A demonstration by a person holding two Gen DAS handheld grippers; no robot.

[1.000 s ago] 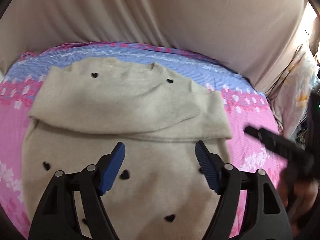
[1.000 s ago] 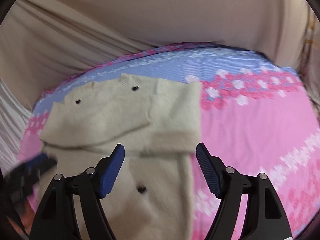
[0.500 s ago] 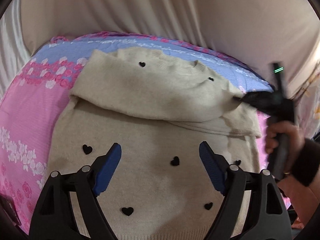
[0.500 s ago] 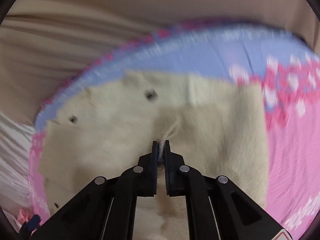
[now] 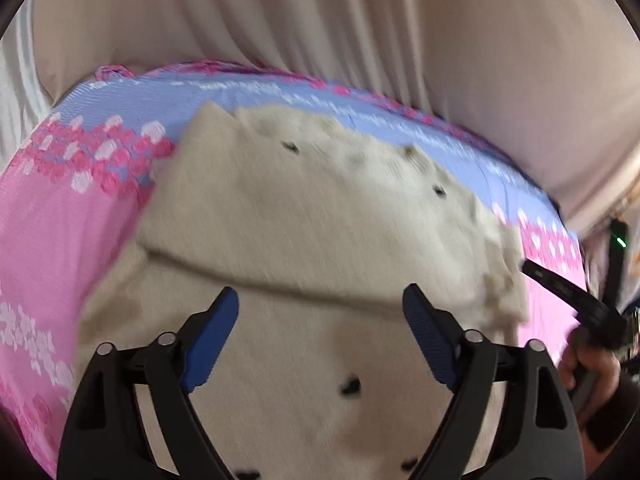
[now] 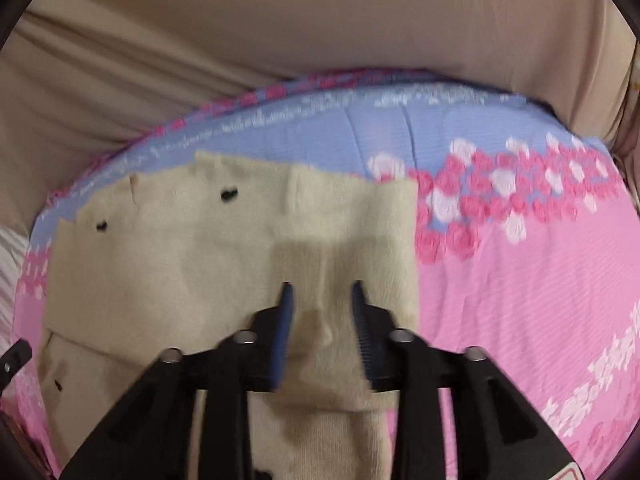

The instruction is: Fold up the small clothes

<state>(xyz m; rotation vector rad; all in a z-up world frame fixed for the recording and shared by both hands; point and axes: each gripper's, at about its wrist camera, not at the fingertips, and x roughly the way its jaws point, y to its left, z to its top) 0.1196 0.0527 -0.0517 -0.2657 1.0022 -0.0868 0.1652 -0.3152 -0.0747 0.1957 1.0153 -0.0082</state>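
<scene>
A cream knit sweater [image 5: 304,232] with small black hearts lies on a pink and blue floral bedspread [image 5: 60,216], its sleeves folded across the chest. My left gripper [image 5: 320,304] is open and empty, hovering over the sweater's body below the sleeve fold. The right gripper shows at the right edge of the left wrist view [image 5: 560,288], beside the sweater's right side. In the right wrist view the sweater [image 6: 200,264] fills the lower left. My right gripper [image 6: 322,286] is partly open, jaws a small gap apart, just above the folded sleeve with nothing between them.
Beige draped fabric [image 5: 340,32] hangs behind the bed. The bedspread [image 6: 520,280] stretches to the right of the sweater. The person's hand [image 5: 588,364] holds the right gripper at the right edge.
My right gripper was shut on the sleeve fabric half a second ago; now its jaws have parted and it has drawn back. My left gripper has moved forward over the sweater, still open.
</scene>
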